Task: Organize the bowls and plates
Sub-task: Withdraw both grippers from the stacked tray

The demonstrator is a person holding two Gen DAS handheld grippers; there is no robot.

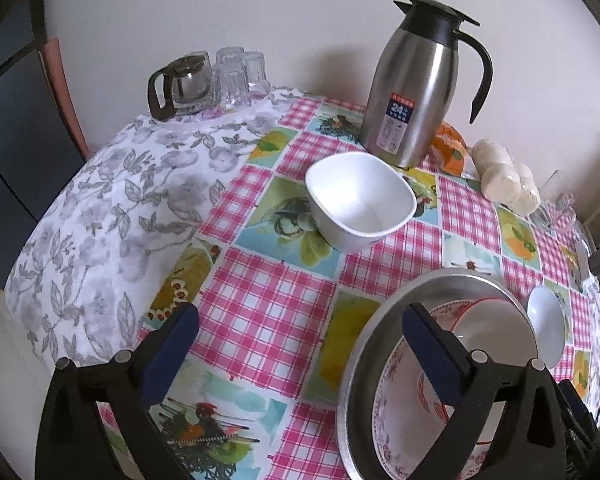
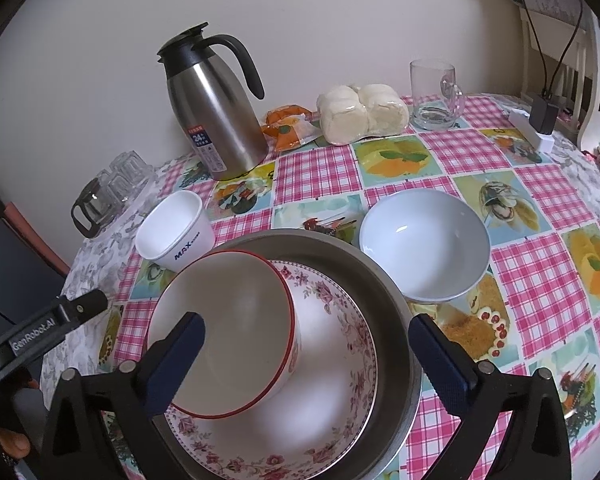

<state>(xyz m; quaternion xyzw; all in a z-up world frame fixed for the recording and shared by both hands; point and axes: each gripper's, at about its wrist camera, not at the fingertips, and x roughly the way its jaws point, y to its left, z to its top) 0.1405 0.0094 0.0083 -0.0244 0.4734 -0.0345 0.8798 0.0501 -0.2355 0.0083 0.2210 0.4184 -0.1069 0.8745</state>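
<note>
The red-rimmed bowl (image 2: 228,332) leans tilted on the floral plate (image 2: 332,380) inside the metal basin (image 2: 384,280); a nudge could tip it against the basin wall, or adding another bowl on top could leave the stack unstable. Both tongs stand wide open, holding nothing. The right tongs (image 2: 306,364) hover over that stack, the round white bowl (image 2: 424,244) just beyond on the surface (image 2: 540,272). The left tongs (image 1: 300,352) straddle the basin's left rim, the square white bowl (image 1: 360,200) ahead, well apart.
</note>
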